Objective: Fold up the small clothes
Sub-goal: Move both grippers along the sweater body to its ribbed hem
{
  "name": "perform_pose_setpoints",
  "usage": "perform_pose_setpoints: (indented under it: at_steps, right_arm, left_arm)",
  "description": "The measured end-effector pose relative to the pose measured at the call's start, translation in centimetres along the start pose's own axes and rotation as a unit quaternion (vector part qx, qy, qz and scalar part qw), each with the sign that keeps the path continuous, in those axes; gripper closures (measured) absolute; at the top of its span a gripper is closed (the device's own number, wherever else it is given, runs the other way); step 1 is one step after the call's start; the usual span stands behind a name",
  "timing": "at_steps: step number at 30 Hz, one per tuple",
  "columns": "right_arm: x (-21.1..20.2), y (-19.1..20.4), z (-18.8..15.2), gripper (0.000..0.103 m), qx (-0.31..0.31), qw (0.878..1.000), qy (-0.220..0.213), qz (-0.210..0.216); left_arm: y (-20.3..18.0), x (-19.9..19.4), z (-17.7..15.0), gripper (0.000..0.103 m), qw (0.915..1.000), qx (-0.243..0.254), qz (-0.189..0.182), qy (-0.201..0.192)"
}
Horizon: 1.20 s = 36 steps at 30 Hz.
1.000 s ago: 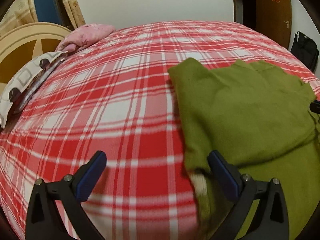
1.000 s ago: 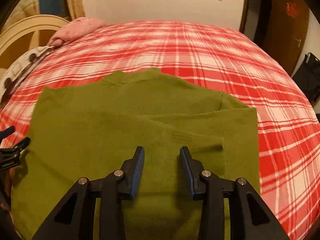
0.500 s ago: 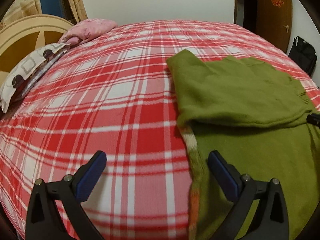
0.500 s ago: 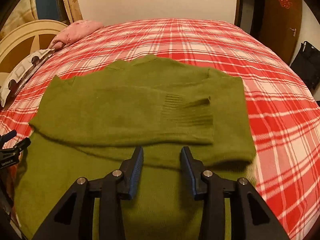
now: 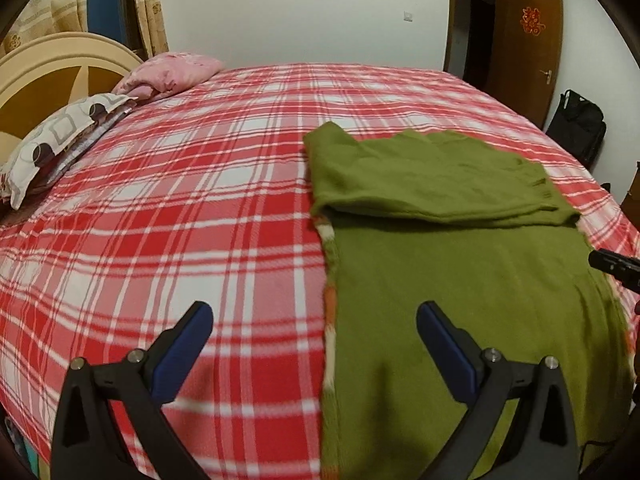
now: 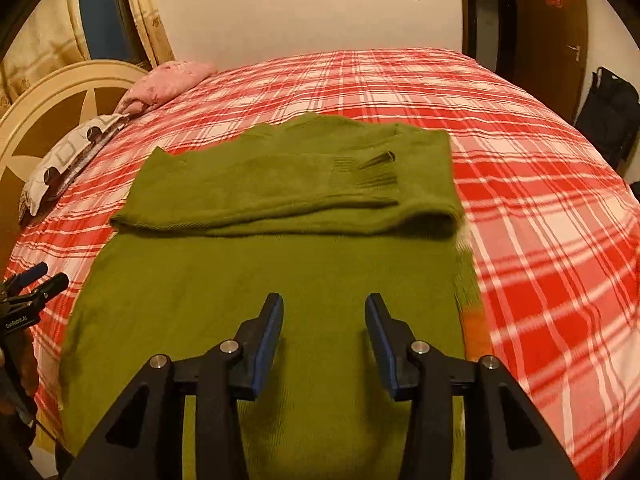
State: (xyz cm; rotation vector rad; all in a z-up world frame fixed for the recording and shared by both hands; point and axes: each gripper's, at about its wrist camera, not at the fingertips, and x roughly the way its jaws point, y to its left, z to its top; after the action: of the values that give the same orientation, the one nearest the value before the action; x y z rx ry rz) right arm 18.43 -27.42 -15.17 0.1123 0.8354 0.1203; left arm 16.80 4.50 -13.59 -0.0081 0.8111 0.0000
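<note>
Left gripper: jaws spread wide, nothing held, poised over the sweater's left edge.
Right gripper: jaws parted, empty, poised over the sweater's lower body.
Green sweater: laid flat near the bed's near edge, both sleeves folded across the chest.
Plaid bedspread: sweater carried.
Pillows: seen at the headboard edge.

Fuzzy matt knit sweater with ribbed cuff lies on soft plaid fleece blanket.
</note>
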Motion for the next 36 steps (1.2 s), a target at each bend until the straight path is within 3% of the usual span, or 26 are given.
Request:
perform_pose_setpoints:
  at_steps: [14, 22, 27, 31, 36]
  right_arm:
    - [-5.4, -1.2, -7.3, 0.059, 0.017, 1.000, 0.017, -0.017]
    - [-7.9, -1.4, -11.1, 0.059, 0.030, 0.999, 0.020, -0.037]
    - [-9.4, -1.7, -13.2, 0.059, 0.019, 0.998, 0.029, -0.062]
    - [-10.8, -2.3, -14.9, 0.059, 0.030, 0.997, 0.025, -0.069]
    - [-11.6, -3.7, -16.8, 0.059, 0.051, 0.996, 0.037, -0.064]
  left_arm:
    - [0.4, -4.6, -7.0, 0.000, 0.9997, 0.009, -0.013, 0.020]
    - [-1.0, -5.7, -10.2, 0.000, 0.9975, 0.008, -0.055, 0.044]
    - [-1.9, -5.8, -12.4, 0.007, 0.9947, 0.022, -0.072, 0.069]
    - [-1.3, -5.5, -13.7, 0.016, 0.9919, -0.002, -0.084, 0.095]
    - [-1.0, -5.8, -14.6, 0.020, 0.9913, -0.008, -0.087, 0.099]
